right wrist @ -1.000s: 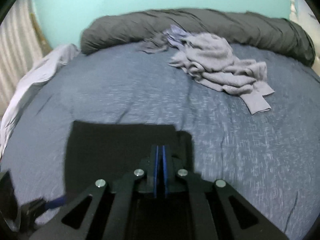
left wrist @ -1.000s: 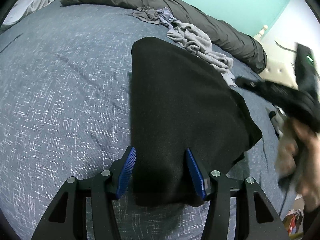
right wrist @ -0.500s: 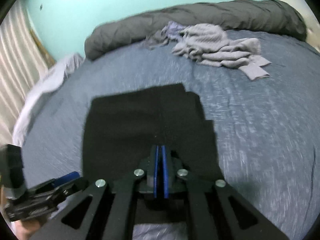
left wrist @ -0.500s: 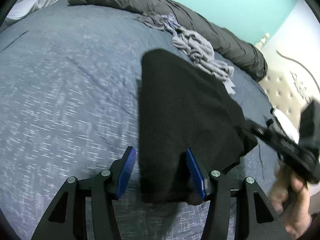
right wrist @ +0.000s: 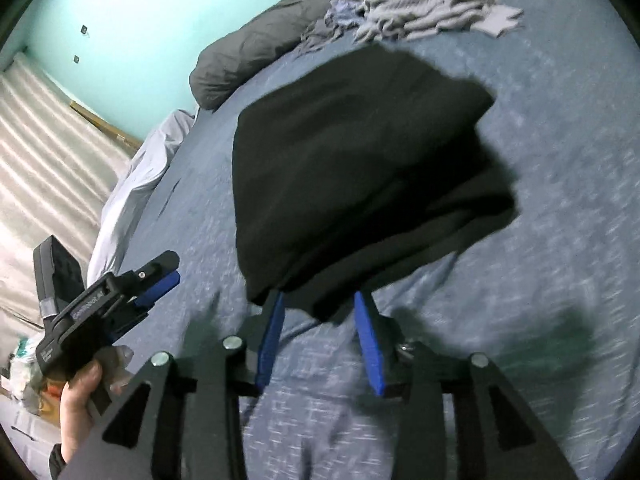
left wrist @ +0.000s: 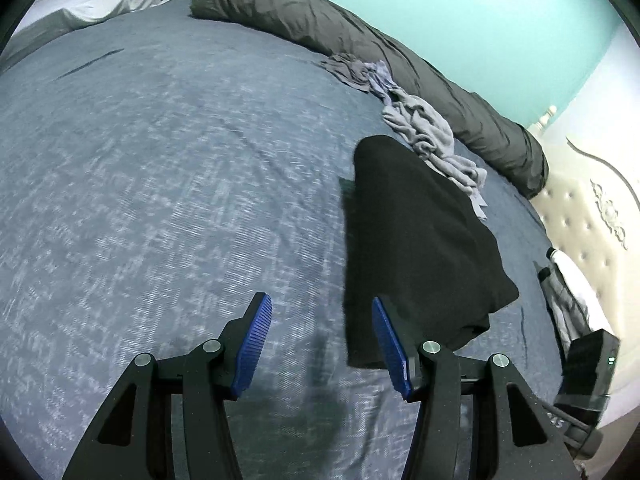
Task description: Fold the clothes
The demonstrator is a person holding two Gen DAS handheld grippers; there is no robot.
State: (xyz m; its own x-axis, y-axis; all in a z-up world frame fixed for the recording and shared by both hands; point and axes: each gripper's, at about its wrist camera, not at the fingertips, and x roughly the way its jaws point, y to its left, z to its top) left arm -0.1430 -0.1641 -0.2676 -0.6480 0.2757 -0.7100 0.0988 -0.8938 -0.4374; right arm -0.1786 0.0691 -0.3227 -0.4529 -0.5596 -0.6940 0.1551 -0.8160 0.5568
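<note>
Left gripper: jaws spread wide, nothing between the 2 blue pads; it hangs over bare blue-grey bedspread, with the folded black garment just beside its right pad. In the right wrist view the same gripper shows at the left edge, held in a hand. Right gripper: jaws also apart; the near edge of the black garment overlaps the pad tips, but the frame is blurred, so whether cloth touches the pads cannot be told with certainty. The garment lies flat as a roughly rectangular stack, with at least 2 layers visible along its near edge, toward the right side of the bed. A crumpled grey garment pile sits near the far edge, close to the black garment's far corner. A rolled dark grey duvet runs along the far edge. A pale sheet lies bunched at the left edge.
</note>
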